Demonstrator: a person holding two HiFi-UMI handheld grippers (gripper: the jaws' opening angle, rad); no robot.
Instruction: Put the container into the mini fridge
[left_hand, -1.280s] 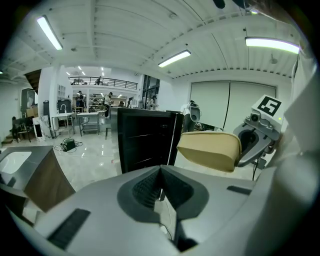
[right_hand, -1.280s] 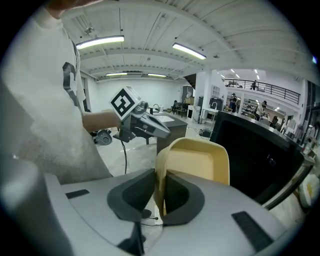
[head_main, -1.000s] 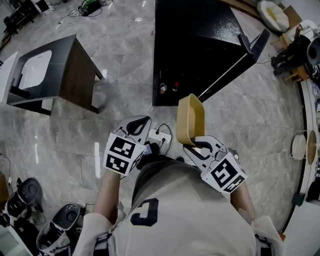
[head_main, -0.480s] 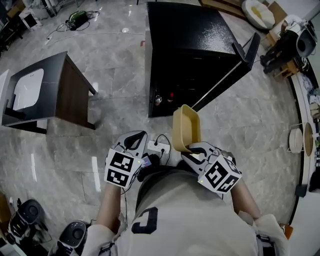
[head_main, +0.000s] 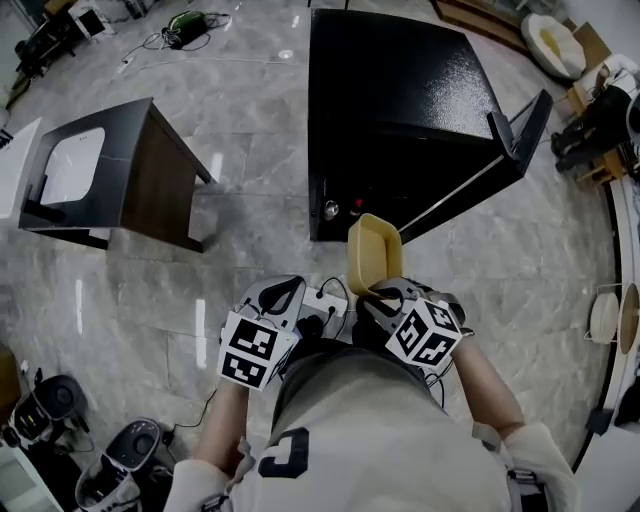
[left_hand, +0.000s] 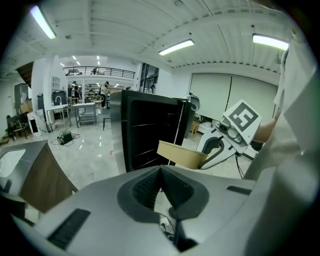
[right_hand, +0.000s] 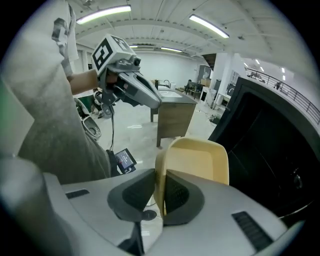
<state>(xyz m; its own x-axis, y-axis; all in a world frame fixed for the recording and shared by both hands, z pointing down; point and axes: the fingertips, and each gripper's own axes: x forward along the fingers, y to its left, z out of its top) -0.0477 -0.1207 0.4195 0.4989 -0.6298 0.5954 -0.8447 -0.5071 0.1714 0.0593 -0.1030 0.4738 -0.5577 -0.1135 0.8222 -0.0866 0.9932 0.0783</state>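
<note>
Clamping the yellow container (head_main: 373, 250) by one wall, the right hand-held gripper (right_hand: 160, 186) holds it mid-frame, just below the black mini fridge (head_main: 400, 90); the left hand-held gripper (left_hand: 161, 175) sits closed, empty.

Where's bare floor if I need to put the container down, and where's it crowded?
Bare floor lies between the table and the fridge, and again right of the fridge door. Crowded: the power strip at the person's feet, and the dark appliances lower left.
</note>
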